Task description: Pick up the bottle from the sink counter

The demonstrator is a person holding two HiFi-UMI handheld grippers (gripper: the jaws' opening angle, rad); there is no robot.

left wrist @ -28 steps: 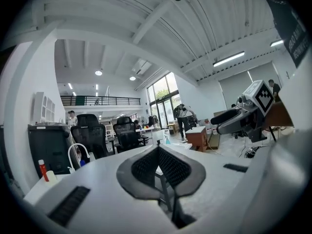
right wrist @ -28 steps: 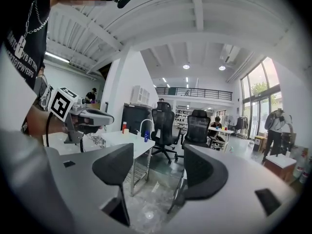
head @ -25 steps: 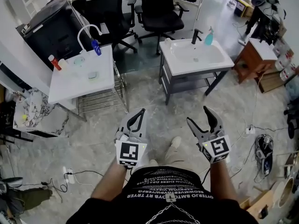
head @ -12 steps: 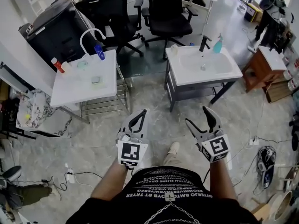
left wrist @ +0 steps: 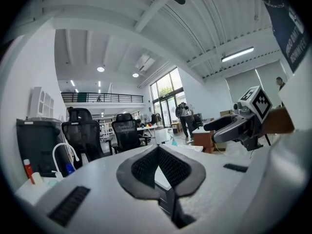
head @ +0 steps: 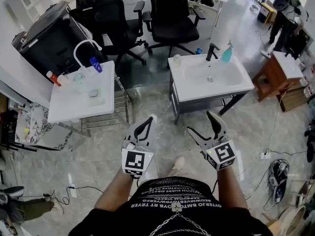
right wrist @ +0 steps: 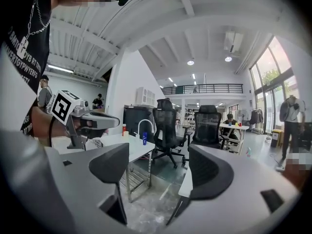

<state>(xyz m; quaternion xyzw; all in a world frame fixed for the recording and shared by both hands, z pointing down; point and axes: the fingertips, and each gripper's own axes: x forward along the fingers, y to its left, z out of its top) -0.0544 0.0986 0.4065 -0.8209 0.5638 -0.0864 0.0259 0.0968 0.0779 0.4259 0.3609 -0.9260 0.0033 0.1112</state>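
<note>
While the person stands back on the grey mottled floor (head: 147,102) with a tool in each hand, the teal pump bottle (head: 227,52) stands upright at the far edge of the white sink counter (head: 231,85). It is just to the right of the black tap (head: 210,51) and behind the basin.

In the head view, the bottle lies well ahead of both tools and touches neither. It is nearer the right gripper (head: 201,123), being ahead of it and a little to its right. The right gripper's own view (right wrist: 158,165) shows its two dark pads spread wide and opening further. Only floor and the near edge of the counter show between them, so it grasps nothing.

The left gripper (head: 149,118) is held level with the right one and is further from the bottle. Its own view (left wrist: 158,147) shows the padded tips pressed together at the front, clenched on nothing.

To the left of the sink counter, a separate white table (head: 74,100) carries a white arched tap (head: 83,45) and a small blue bottle (head: 96,64). Two black office chairs (head: 170,14) stand beyond both.
</note>
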